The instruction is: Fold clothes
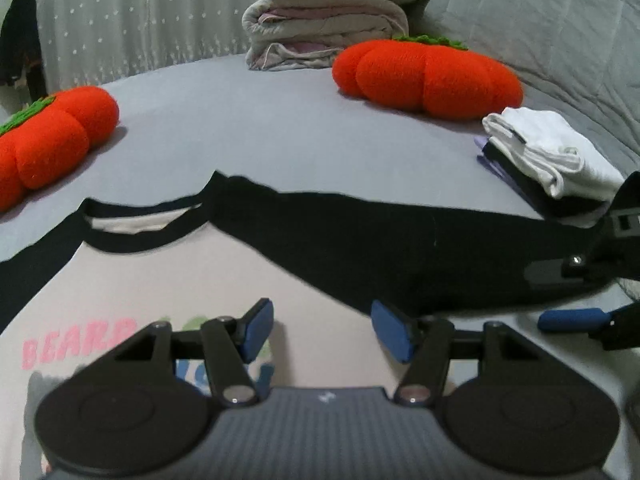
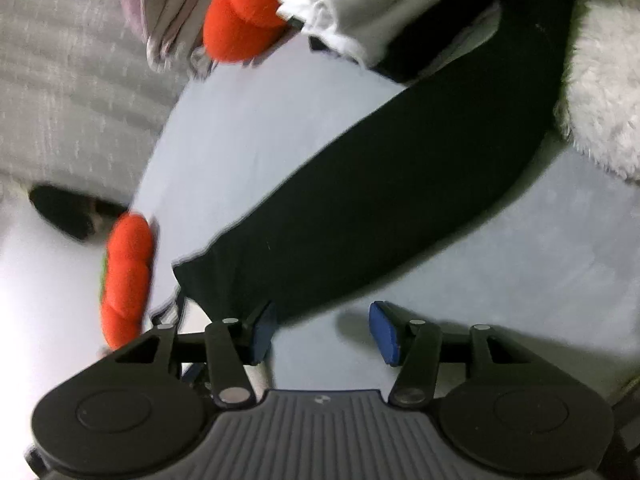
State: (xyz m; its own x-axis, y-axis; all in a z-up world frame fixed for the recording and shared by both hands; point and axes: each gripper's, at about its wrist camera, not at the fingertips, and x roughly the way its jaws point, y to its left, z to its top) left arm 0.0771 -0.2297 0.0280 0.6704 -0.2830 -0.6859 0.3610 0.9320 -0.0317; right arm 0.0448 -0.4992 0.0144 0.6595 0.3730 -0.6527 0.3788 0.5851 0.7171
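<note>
Status: I judge the fold at an early stage. The raglan shirt (image 1: 168, 280) (pale body, black sleeves, pink print) lies flat, face up on the bed (image 1: 280, 128). Its black sleeve (image 1: 400, 240) is extended sideways toward the right, not yet folded in. Body shows no fold lines, as far as visible.

Done: a stack of folded clothes (image 1: 548, 160), white item on top w/ dark ones beneath, sits on the bed beyond the sleeve's far end. I take this as finished pieces.

Left hand-held gripper (image 1: 322, 330): jaws apart, nothing between the pads, hovering over the shirt chest near the sleeve seam. Right hand-held gripper (image 2: 322, 330): jaws apart, empty; one pad sits just at the sleeve's lower edge, no clamp on cloth. In the left wrist view it shows at the right edge, near the sleeve's outer part.

Remaining (est.): fold sleeve in, likewise the other side (out of frame, cannot tell its state), then fold body and move to stack.

Surroundings: two orange pumpkin cushions (image 1: 428, 76), (image 1: 48, 136) on the bed, well apart from the shirt. Folded quilt (image 1: 328, 28) at the far end. A white fluffy item (image 2: 604, 92) near the sleeve end in the right wrist view; poss. a snag point. Stack lies close to the sleeve end; avoid knocking it.
</note>
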